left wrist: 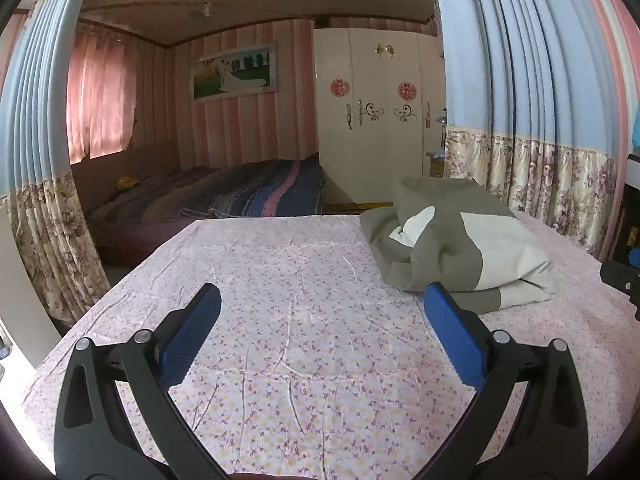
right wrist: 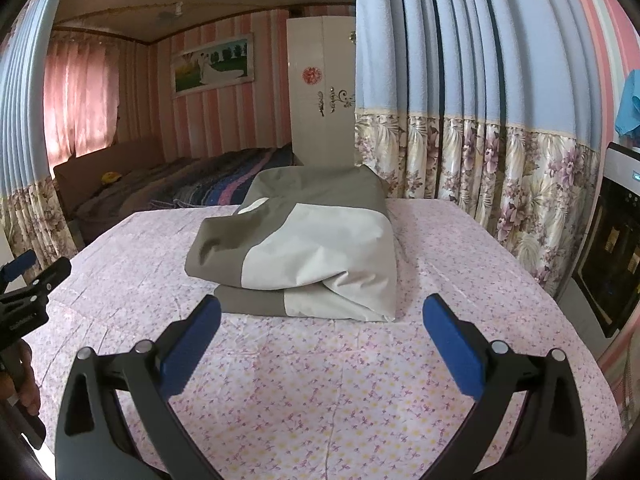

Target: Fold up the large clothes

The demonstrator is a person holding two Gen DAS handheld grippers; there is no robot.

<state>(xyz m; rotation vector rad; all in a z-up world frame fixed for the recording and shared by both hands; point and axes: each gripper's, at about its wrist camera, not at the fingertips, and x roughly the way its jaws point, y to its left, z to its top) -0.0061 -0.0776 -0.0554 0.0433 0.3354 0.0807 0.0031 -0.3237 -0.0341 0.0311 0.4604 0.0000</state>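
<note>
left wrist: left claw (left wrist: pixel 322 300) wide, empty, above floral sheet (left wrist: pixel 280 280); folded grey-and-cream garment (left wrist: pixel 452 240) ahead-right | right wrist: right claw (right wrist: pixel 322 312) wide, empty, just short of garment (right wrist: pixel 304 248); seemingly already folded, so square edges only.

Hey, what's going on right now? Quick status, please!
Left gripper open, empty. Right gripper open, empty, facing the folded grey-and-cream garment on the floral sheet. Nothing in the way.
</note>
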